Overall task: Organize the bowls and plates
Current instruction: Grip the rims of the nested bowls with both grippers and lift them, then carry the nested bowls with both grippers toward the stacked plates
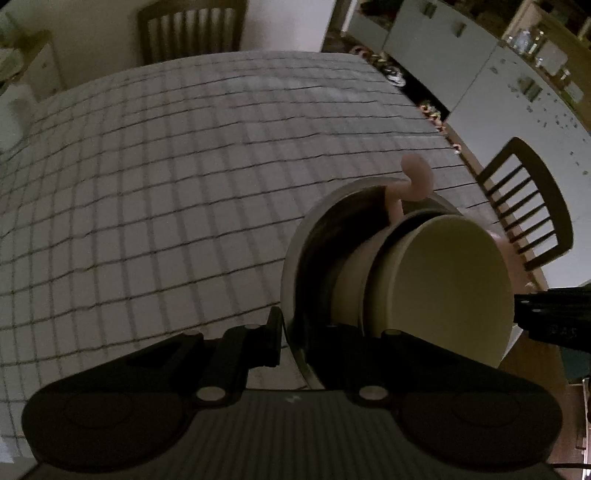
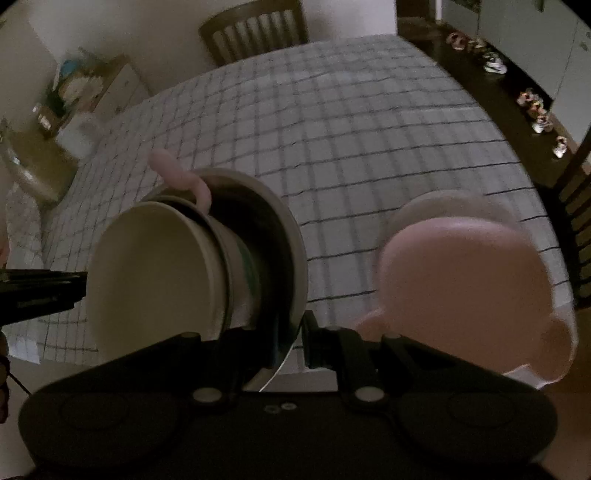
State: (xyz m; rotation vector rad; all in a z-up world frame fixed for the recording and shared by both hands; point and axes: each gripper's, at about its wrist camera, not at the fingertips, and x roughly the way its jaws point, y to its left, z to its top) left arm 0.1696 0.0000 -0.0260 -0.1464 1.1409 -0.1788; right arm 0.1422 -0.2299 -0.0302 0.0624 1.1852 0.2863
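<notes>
Pink dishes show only at right; both fingers clamp the grey plate's rim.

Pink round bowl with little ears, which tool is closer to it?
Right. The right tool grips the stack of dishes with the pink round bowl just beside it; the left tool grips the stack's far side.

Your right gripper is clamped on the rim of the grey plate, which stands nearly on edge above the checked tablecloth. Cream bowls nest against the plate's left face, a pink spoon handle jutting past its top. Right of the plate sits a pink bowl. Far behind the plate stands a chair.
</notes>
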